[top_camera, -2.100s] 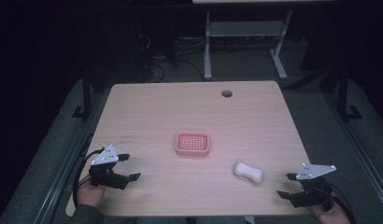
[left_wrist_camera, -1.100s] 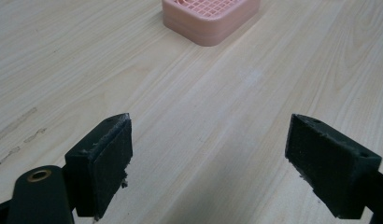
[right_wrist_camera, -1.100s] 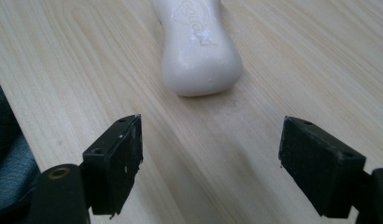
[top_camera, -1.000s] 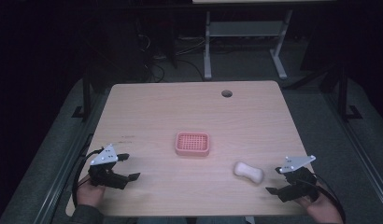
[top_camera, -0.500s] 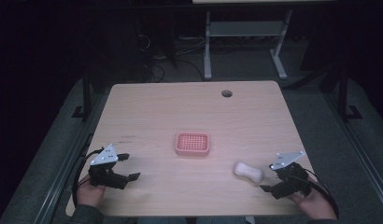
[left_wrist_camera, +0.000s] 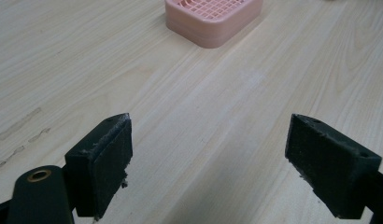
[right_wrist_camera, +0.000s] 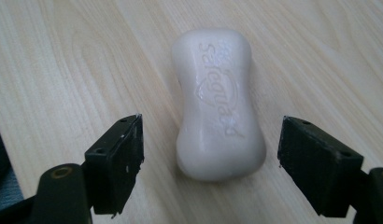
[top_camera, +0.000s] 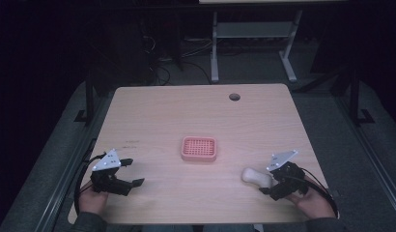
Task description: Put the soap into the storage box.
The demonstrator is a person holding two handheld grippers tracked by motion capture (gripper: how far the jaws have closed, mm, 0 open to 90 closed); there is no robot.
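Note:
A white bar of soap (top_camera: 254, 176) lies flat on the wooden table (top_camera: 196, 116), right of centre near the front edge. My right gripper (top_camera: 266, 181) is at its right end, pointing left. In the right gripper view the near end of the soap (right_wrist_camera: 217, 100) sits between the jaws of the right gripper (right_wrist_camera: 213, 140). Those jaws have just been closing a little, but both pads stand apart from the bar. A pink slotted soap dish (top_camera: 199, 148) rests at the table's middle. My left gripper (top_camera: 133, 172) is open near the front left, aimed toward the dish (left_wrist_camera: 213, 18).
A round cable hole (top_camera: 234, 96) sits near the table's far edge. Beyond the table stands a white metal frame (top_camera: 249, 43) on a dark floor. Bare wood lies between the left gripper (left_wrist_camera: 210, 135) and the dish.
My right gripper has slid left along the table's front until its jaws flank the end of the soap. The left gripper, the soap and the dish have stayed put.

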